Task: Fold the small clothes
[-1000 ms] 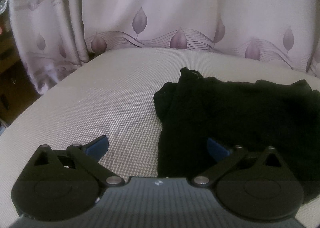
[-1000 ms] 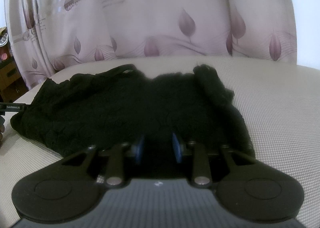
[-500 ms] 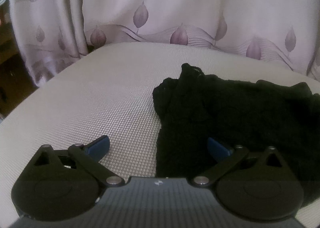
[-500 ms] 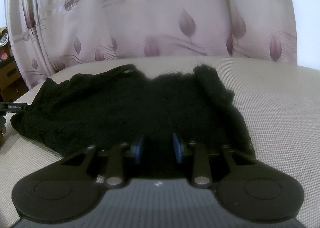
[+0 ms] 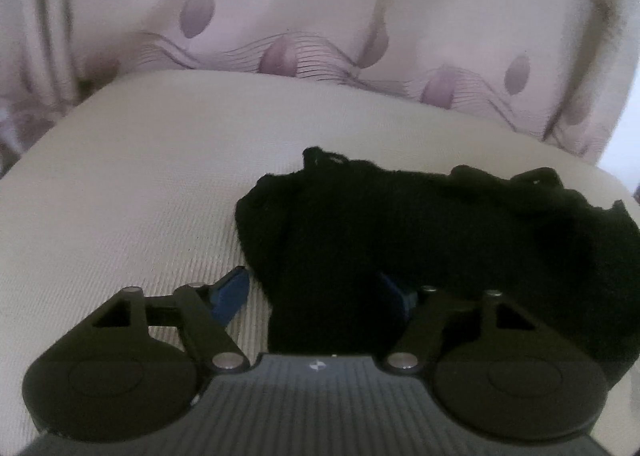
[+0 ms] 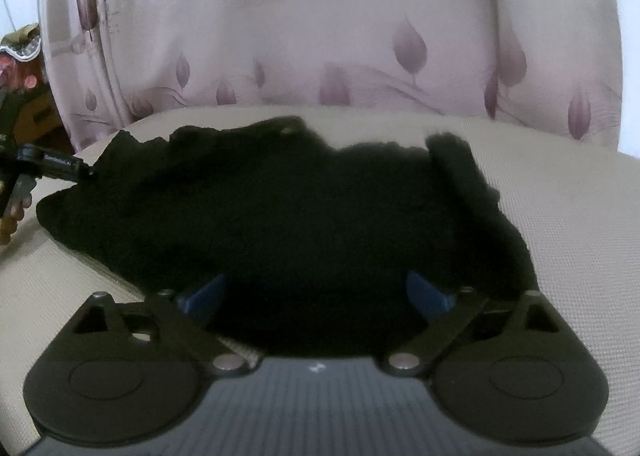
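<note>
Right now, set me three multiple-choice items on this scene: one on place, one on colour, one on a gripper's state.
1. The garment lies on:
A. a beige cushioned surface
B. a wooden floor
C. a metal tray

2. The garment is:
A. white
B. black
C. red

3. The right gripper is:
A. shut with nothing between its fingers
B. out of view
C. open, fingers spread over the garment

Key:
1 A, beige woven surface shows all round the cloth.
2 B, it is dark throughout in both views.
3 C, its jaws have just been opening and the blue pads stand wide apart.
</note>
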### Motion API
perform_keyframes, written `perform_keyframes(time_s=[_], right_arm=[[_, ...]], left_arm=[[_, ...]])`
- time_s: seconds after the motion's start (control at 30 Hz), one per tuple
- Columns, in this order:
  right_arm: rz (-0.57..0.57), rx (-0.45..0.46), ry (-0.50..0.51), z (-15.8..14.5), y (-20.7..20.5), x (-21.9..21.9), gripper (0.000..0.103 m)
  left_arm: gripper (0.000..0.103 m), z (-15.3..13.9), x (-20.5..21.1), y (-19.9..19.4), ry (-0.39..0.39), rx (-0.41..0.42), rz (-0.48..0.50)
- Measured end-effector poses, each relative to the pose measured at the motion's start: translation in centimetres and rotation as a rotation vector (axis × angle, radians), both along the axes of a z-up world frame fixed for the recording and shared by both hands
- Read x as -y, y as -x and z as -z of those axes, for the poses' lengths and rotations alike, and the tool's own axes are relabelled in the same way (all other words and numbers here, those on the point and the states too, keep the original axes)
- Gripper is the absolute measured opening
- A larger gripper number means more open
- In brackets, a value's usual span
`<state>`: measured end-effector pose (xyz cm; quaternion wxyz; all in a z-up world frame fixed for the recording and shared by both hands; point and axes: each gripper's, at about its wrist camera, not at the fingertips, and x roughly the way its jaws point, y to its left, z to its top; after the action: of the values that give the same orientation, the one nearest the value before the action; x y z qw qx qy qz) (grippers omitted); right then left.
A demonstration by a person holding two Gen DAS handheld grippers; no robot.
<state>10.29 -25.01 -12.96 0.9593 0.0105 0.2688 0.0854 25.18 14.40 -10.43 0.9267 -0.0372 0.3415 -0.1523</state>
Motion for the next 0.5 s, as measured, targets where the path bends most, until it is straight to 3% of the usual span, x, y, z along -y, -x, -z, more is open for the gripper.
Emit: perform_keyframes(time_s=[0.13, 0.2, 0.27, 0.33, 0.5], right_arm=[[-0.003, 0.005, -0.021, 0.0, 0.0, 0.3, 0.098], [-0.004, 0.006, -0.018, 0.0, 0.1, 0.2, 0.098], [-0.005, 0.011, -0.023, 0.0, 0.3, 0.3, 0.098], [-0.004, 0.016, -0.028, -0.1, 0.4, 0.4, 0.098], [-0.002, 0.026, -0.035, -0.1, 0.5, 0.6, 0.098]], left_arm=[[0.071, 0.4, 0.9, -0.7, -0.016, 0.030, 0.040], [0.063, 0.3, 1.4, -1.1, -0.019, 0.034, 0.049], [0.032, 0.2, 1.4, -1.4, 0.018, 0.024, 0.069], [0.020, 0.1, 1.0, -2.1, 0.105, -0.028, 0.071], [0.016, -0.5, 1.6, -2.1, 0.141, -0.070, -0.012]])
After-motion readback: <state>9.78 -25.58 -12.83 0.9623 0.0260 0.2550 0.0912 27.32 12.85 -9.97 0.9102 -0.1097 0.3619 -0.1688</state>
